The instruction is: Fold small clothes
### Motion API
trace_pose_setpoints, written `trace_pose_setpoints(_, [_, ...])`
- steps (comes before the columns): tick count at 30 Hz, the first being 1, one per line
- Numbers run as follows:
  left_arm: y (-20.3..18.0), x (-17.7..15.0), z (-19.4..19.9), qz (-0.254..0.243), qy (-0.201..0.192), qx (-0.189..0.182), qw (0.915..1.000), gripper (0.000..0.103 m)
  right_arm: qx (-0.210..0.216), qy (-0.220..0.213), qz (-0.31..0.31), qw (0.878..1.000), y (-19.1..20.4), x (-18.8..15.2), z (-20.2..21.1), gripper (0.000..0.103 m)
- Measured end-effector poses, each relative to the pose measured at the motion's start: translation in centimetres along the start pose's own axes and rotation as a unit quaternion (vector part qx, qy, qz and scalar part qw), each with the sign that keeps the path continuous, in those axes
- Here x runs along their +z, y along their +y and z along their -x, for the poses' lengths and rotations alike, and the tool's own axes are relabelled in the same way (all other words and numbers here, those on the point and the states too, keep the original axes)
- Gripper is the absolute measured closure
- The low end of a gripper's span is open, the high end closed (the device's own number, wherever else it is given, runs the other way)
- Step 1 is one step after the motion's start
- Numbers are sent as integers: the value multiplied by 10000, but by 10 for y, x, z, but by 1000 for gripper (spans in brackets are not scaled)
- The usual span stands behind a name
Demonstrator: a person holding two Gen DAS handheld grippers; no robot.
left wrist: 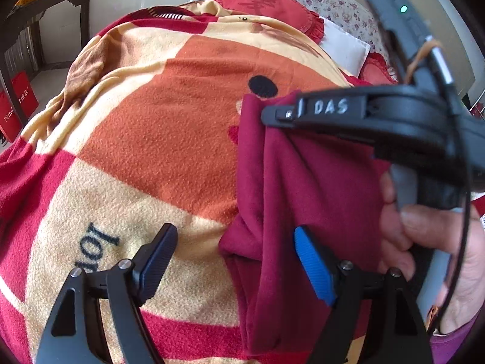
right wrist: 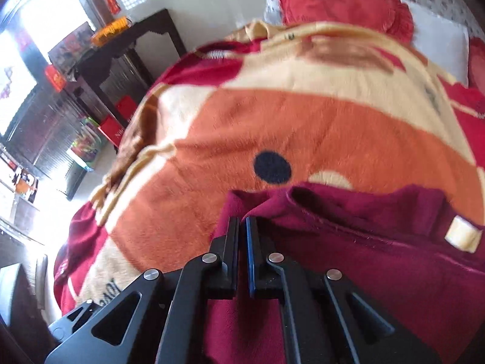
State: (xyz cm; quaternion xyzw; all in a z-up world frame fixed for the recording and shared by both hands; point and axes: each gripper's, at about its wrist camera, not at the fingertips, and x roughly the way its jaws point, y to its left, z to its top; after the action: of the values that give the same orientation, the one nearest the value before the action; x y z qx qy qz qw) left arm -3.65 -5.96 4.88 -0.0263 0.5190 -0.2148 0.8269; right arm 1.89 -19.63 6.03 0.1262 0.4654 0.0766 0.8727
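"DAS" on right gripper (left wrist: pixel 277 113) finger; "lol"-like black letters, partly hidden, on fleece blanket (left wrist: pixel 151 139); "Nin…" on red bag (left wrist: pixel 12 115).

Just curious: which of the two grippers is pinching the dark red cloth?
The right gripper, jaws shut on the dark red fleece garment; the left gripper gapes open, with only one finger over it.

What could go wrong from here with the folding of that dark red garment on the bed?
The right gripper pinches only the top edge of the dark red fleece garment, so the cloth could slip out mid-fold. The left gripper is open and holds nothing, so the hanging lower part may bunch up or fold crooked. The fuzzy orange, cream and red blanket underneath could drag at the fleece and wrinkle it.
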Motion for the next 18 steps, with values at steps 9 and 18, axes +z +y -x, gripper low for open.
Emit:
trace_pose_setpoints(9, [4, 2, -4, 45, 25, -84, 10000, 17, 391, -386, -157, 9984, -7, -23, 46, 85])
trace_pose_setpoints(18, [2, -2, -1, 71, 37, -22, 10000, 17, -690, -332, -668, 9948, -58, -38, 31, 88])
